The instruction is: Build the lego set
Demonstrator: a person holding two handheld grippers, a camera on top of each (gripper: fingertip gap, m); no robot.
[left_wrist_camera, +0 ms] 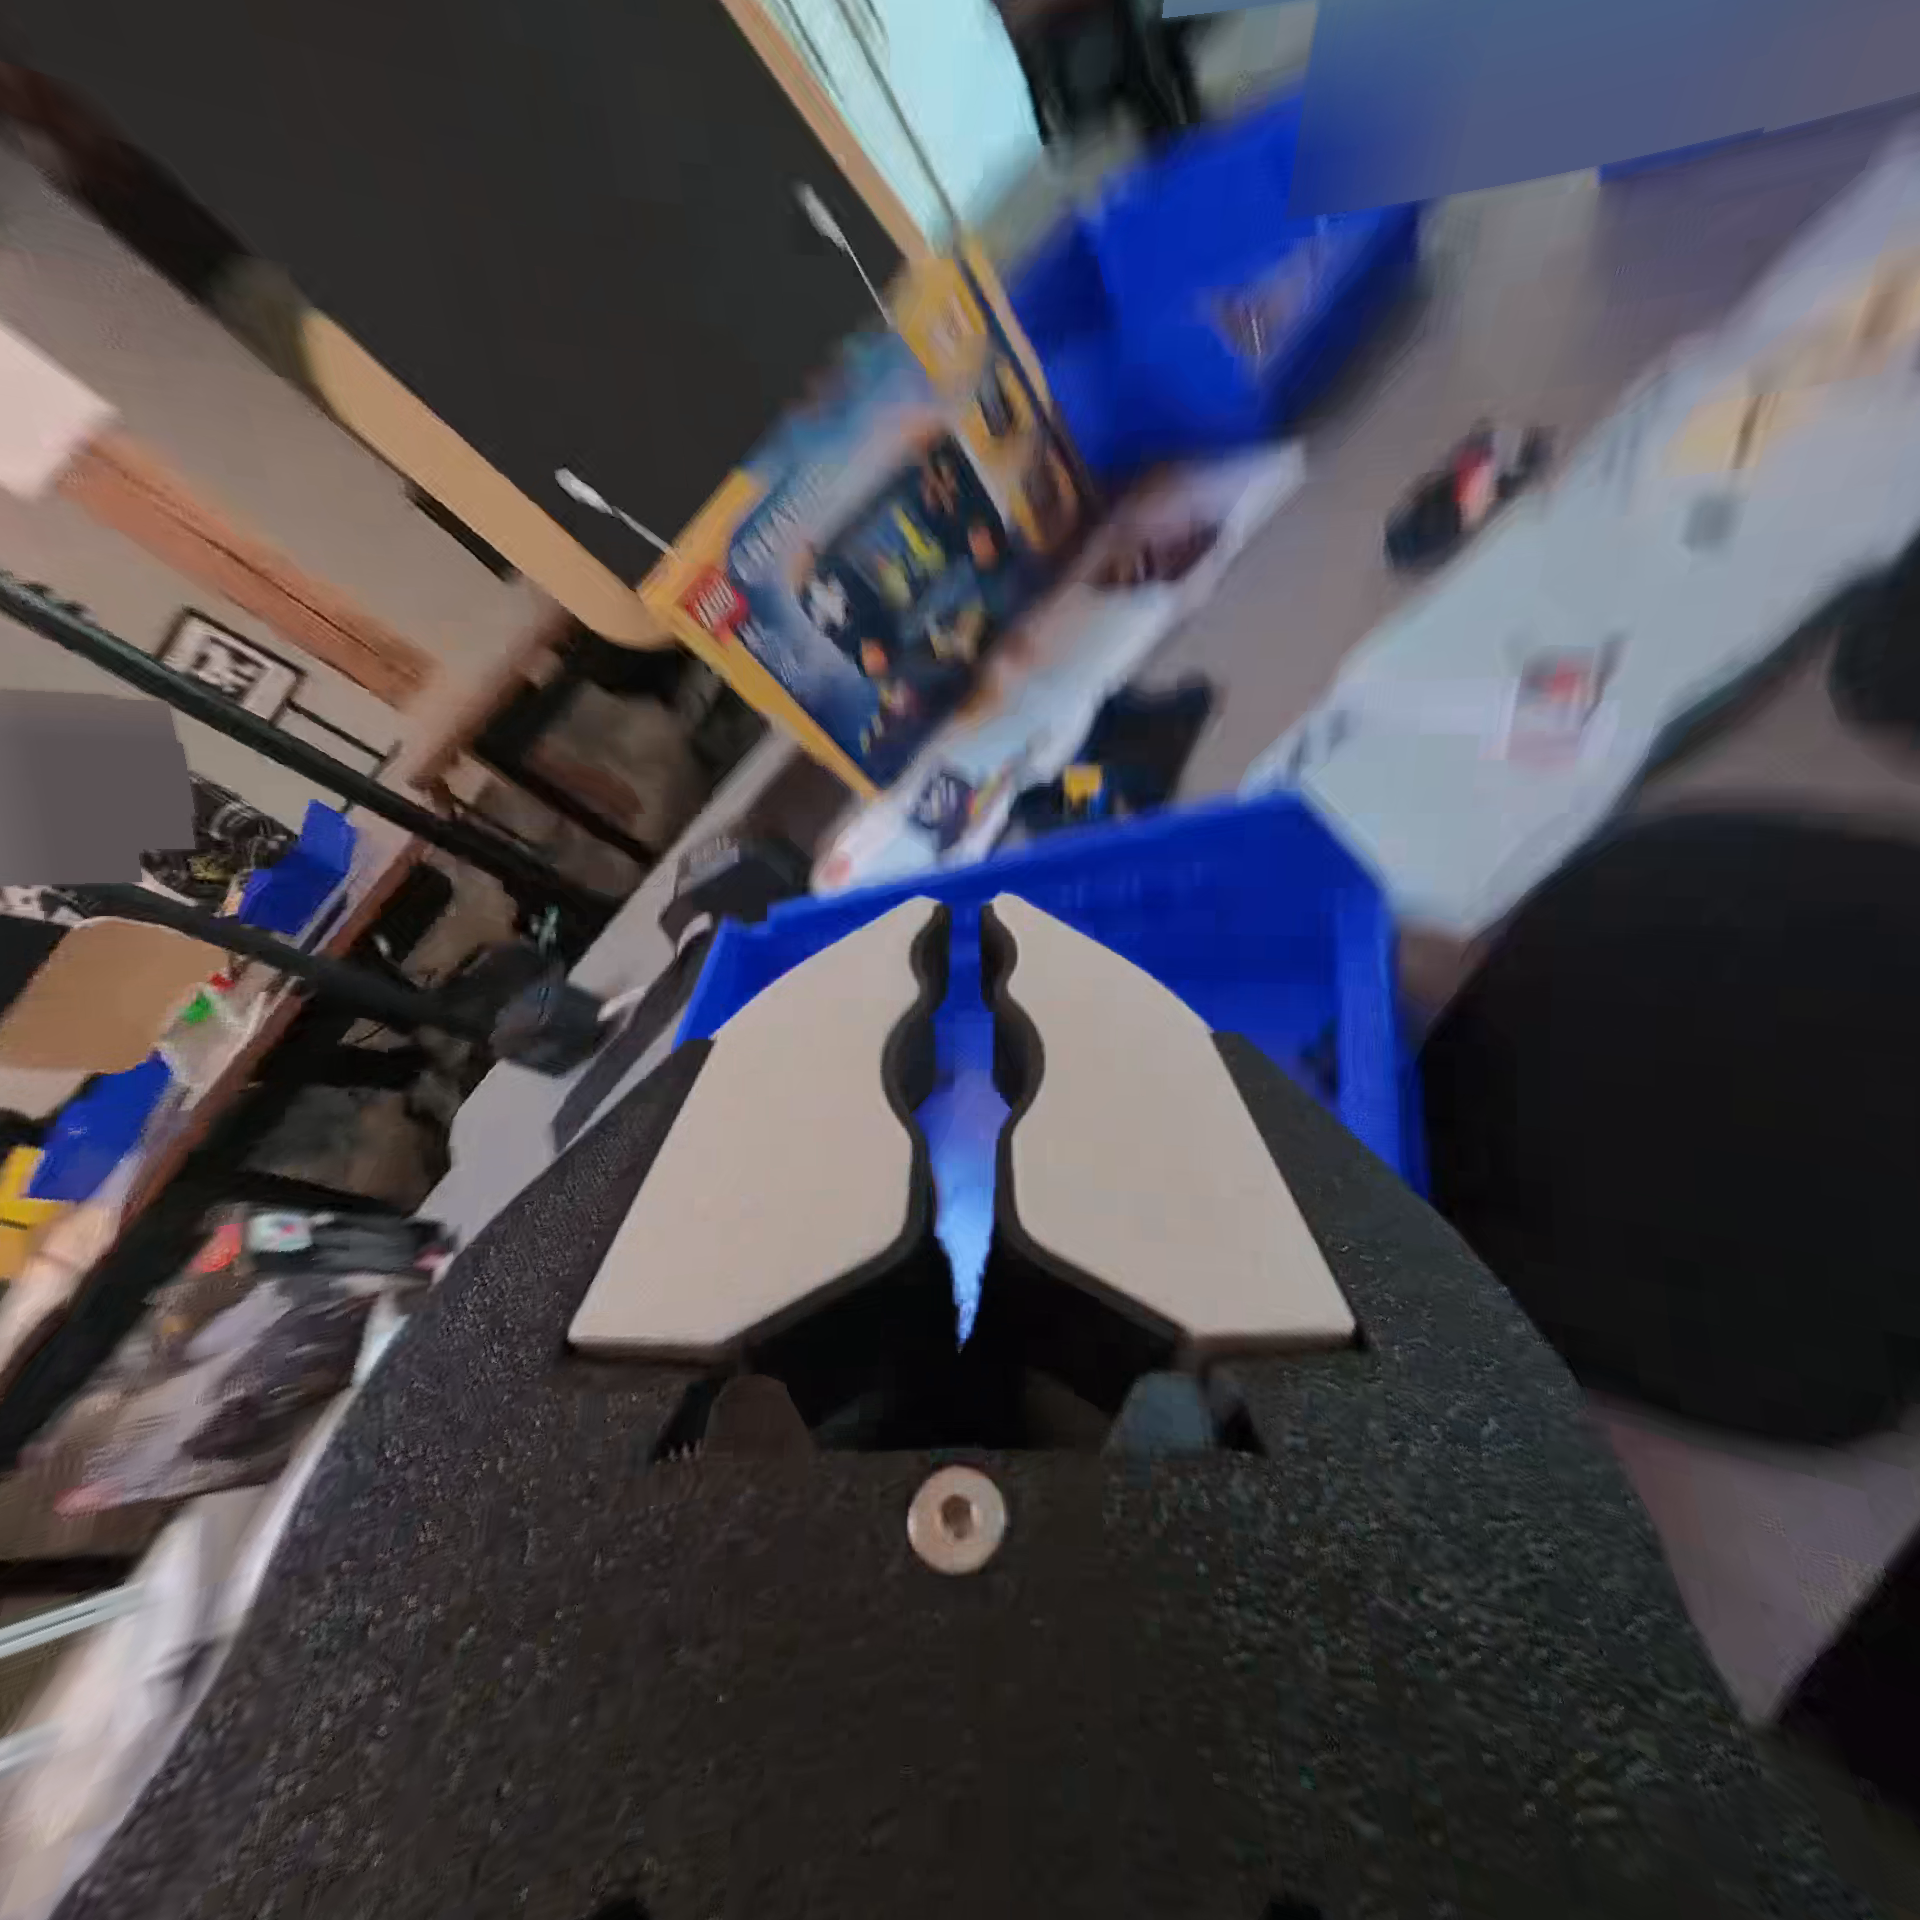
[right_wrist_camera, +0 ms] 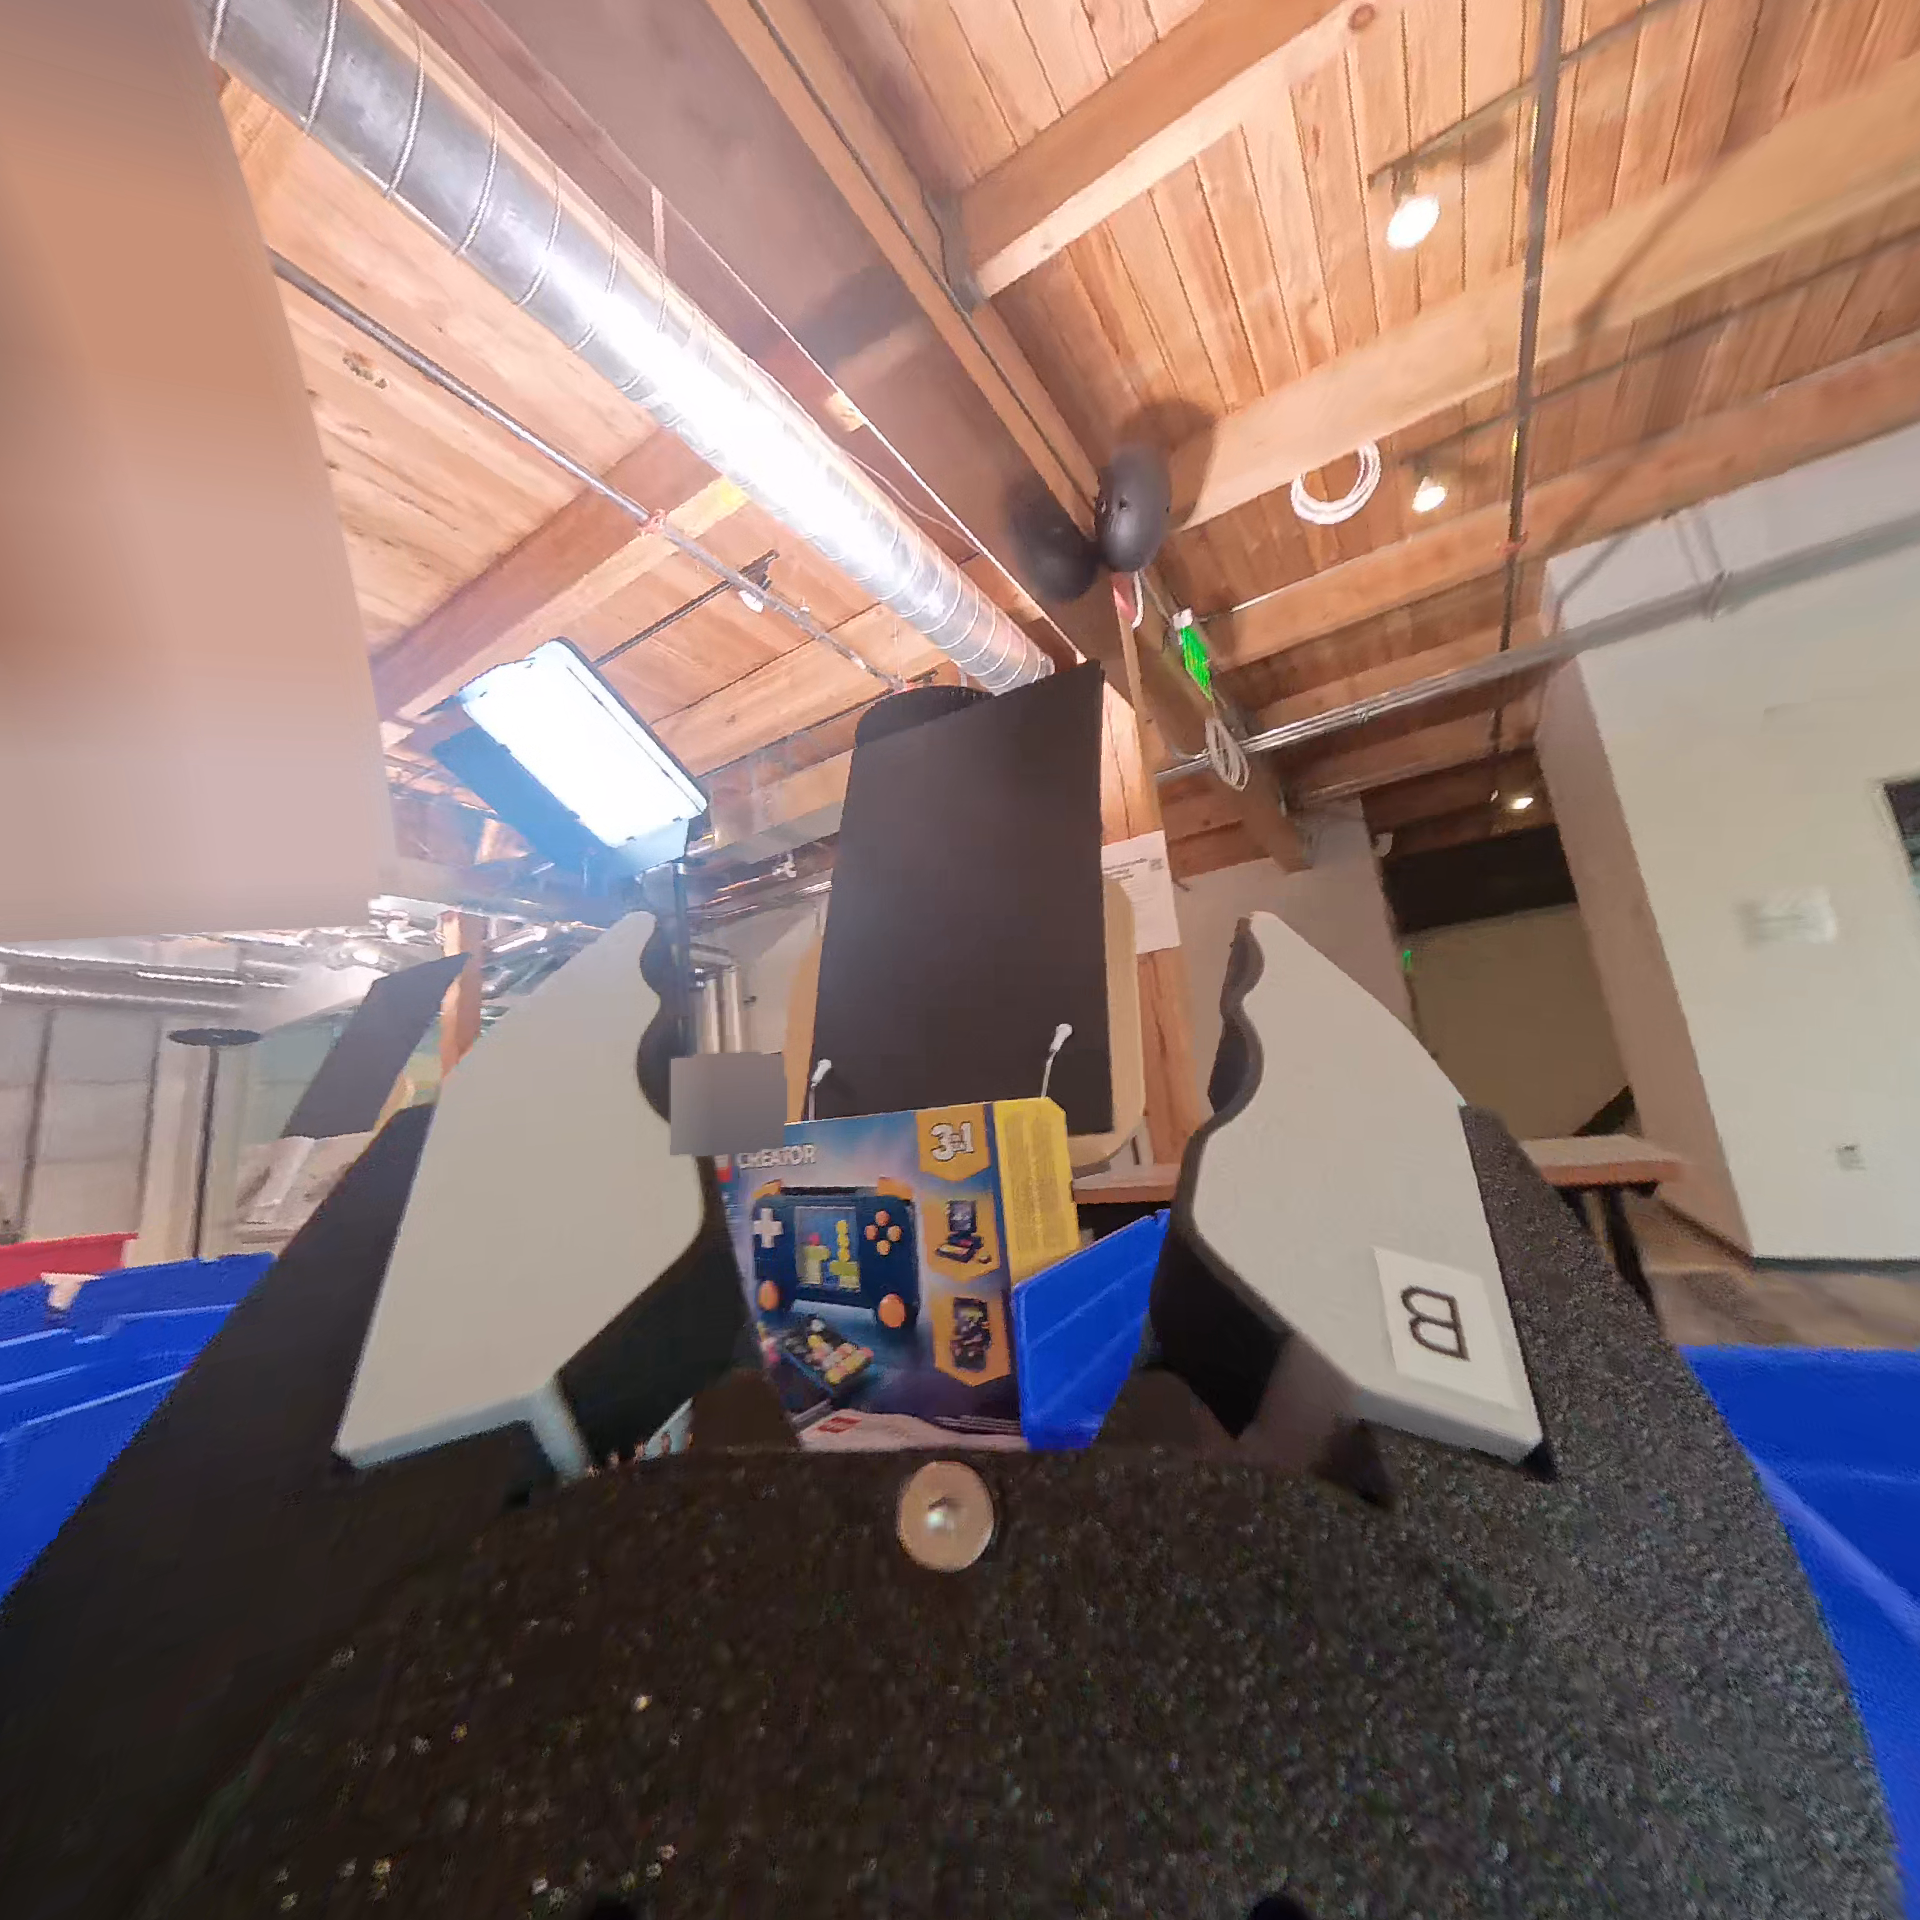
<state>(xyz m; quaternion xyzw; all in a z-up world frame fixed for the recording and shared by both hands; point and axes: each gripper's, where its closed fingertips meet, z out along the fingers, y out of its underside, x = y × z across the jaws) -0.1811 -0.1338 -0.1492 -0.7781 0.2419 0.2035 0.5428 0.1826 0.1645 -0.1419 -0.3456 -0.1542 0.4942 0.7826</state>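
Observation:
The left wrist view is motion-blurred. My left gripper (left_wrist_camera: 964,909) has its grey fingers (left_wrist_camera: 831,1091) closed to a thin slit. Only the blue bin (left_wrist_camera: 1195,894) behind them shows through the slit, and nothing is held. The gripper hovers over that bin's near rim. My right gripper (right_wrist_camera: 945,927) is open wide and tilted up toward the ceiling, with nothing between its fingers (right_wrist_camera: 540,1195). A colourful toy brick box (right_wrist_camera: 894,1247) stands upright beyond the right gripper, next to a blue bin (right_wrist_camera: 1081,1340). The box also shows in the left wrist view (left_wrist_camera: 862,613).
Blue bins sit to the left (right_wrist_camera: 94,1340) and right (right_wrist_camera: 1808,1455) of my right gripper. A black panel (right_wrist_camera: 966,894) stands behind the box. White trays with small parts (left_wrist_camera: 1558,623) and another blue bin (left_wrist_camera: 1195,312) lie on the table. Cluttered shelves (left_wrist_camera: 208,935) are at left.

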